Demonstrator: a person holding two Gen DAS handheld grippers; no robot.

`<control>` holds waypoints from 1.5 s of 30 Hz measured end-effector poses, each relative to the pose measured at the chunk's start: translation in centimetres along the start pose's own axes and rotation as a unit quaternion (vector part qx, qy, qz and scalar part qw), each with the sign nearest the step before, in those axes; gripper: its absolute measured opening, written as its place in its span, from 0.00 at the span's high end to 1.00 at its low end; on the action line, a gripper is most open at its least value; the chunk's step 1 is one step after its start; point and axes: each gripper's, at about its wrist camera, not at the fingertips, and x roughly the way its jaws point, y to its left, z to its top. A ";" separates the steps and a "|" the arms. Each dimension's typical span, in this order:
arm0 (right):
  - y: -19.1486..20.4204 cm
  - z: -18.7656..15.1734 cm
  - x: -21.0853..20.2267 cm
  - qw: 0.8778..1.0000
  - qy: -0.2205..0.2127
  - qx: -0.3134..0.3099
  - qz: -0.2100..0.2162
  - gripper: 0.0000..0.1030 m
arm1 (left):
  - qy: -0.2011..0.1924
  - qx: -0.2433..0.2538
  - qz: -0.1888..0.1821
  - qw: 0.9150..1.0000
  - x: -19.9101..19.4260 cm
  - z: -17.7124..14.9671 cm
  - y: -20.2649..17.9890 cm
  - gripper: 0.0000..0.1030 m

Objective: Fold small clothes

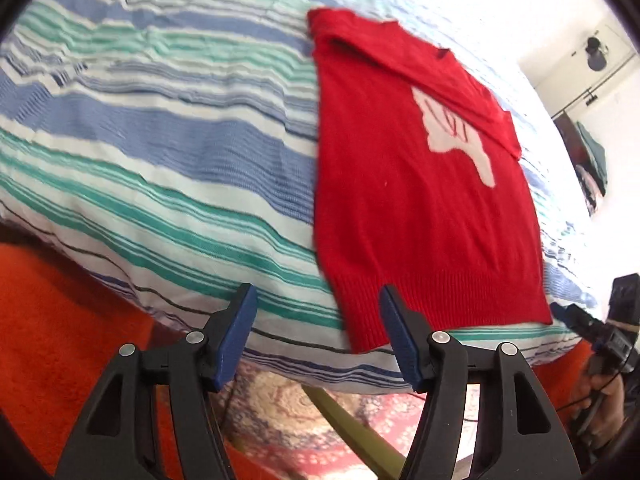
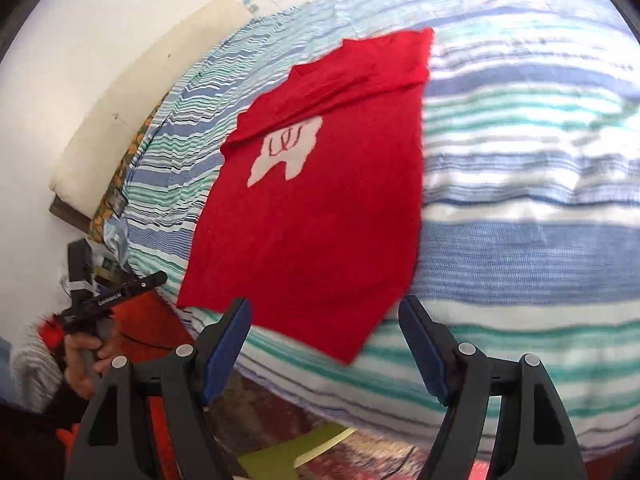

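Jaws of the left gripper [image 1: 316, 308] standing open and holding nothing, jaws of the right gripper [image 2: 324, 320] gaping empty too, red knitted sweater [image 1: 420, 208] lying flat on the striped bed [image 1: 160, 140], at one o'clock from the left gripper, sleeves folded in.

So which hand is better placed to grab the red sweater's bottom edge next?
Probably the left. The left hand-held gripper is open with one pad already at the red sweater hem. The right hand-held gripper is open too, just below that hem.
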 end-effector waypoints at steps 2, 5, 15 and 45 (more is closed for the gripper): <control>-0.8 -0.2 0.8 1.000 0.015 0.019 0.007 0.27 | 0.013 0.013 -0.003 1.000 0.8 -0.1 -0.7 0.37; -0.6 -0.2 1.7 0.999 0.022 0.018 0.023 0.27 | 0.033 0.033 -0.006 0.999 1.9 -0.3 -2.0 0.44; 0.6 0.4 1.9 0.999 0.033 -0.003 0.041 0.93 | 0.019 -0.029 -0.106 0.994 -0.9 0.7 -0.8 0.99; 1.7 33.8 11.8 0.980 -0.182 -0.025 -0.081 0.40 | -0.135 -0.082 -0.014 0.987 7.6 29.9 -3.1 0.47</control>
